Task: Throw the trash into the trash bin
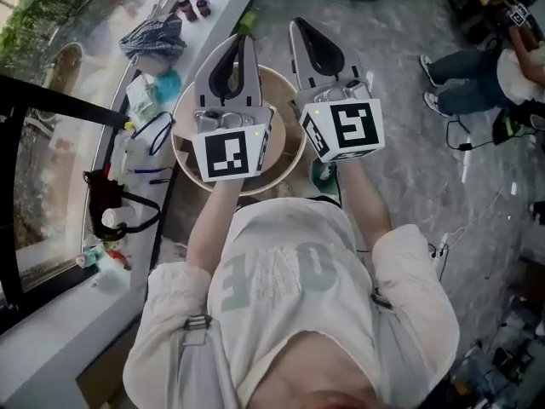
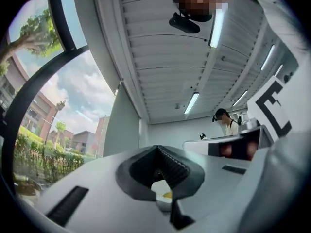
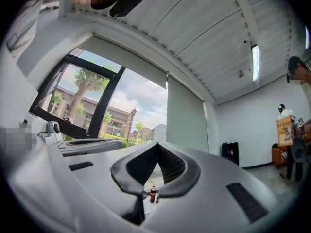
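Left tool [image 1: 246, 39]: jaws together, nothing in it.
Right tool [image 1: 295, 24]: jaws together too, and empty.
Trash bin [image 1: 179, 147]: round, at 12 o'clock from the person, right under both tools.
Trash: none in either tool. The tools hide most of the bin's inside, so I cannot tell if it is in there.
Bench [image 1: 226, 20]: at 10 o'clock, with bottles [image 1: 192, 2] and a cloth [image 1: 153, 37].
Do it well: I think the drop is done. Peek into the bin to check, and keep the tools off its rim.
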Tool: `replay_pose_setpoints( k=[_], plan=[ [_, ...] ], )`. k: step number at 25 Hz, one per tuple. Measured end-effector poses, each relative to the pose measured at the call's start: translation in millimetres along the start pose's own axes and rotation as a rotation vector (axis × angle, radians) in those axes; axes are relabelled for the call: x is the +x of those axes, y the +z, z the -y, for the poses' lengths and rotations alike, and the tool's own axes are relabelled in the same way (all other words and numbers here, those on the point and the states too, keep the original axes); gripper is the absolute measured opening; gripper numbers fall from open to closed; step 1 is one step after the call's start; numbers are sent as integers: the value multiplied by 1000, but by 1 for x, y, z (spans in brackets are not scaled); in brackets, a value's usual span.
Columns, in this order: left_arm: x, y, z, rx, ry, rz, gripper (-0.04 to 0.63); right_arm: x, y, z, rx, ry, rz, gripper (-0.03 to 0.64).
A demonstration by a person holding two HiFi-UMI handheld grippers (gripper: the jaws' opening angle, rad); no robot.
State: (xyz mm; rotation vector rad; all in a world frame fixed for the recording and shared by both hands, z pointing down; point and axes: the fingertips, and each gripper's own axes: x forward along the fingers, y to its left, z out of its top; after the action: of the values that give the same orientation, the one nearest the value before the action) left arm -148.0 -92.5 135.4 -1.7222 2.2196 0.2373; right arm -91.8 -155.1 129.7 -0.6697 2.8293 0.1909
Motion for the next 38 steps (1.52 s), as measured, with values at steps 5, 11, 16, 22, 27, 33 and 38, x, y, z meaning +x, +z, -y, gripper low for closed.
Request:
replay_pose_setpoints(
  k=[5, 11, 16, 22, 27, 33, 38],
  plan=[
    [-27, 13, -30, 38, 74, 16, 12, 6, 1, -43, 27, 83, 9, 14],
    [-40, 20, -34, 41, 97, 24, 12, 1, -9, -54, 79, 110, -20, 14],
    [-41, 11, -35, 47, 77, 1, 11, 0, -15, -52, 85, 103, -30, 14],
    [-39, 7, -29, 24, 74, 16, 11, -5, -24, -39, 94, 87, -55, 14],
    [-40, -8, -39, 13, 99, -14, 11, 0, -48, -69, 128, 358, -119, 15],
    [-61, -48, -76, -11, 184, -107, 12, 0, -156, -124, -118, 728, -351, 291],
    [-88, -93, -111, -28, 222, -206, 12, -34, -309, -145, -692, 1027, -654, 295]
  ],
)
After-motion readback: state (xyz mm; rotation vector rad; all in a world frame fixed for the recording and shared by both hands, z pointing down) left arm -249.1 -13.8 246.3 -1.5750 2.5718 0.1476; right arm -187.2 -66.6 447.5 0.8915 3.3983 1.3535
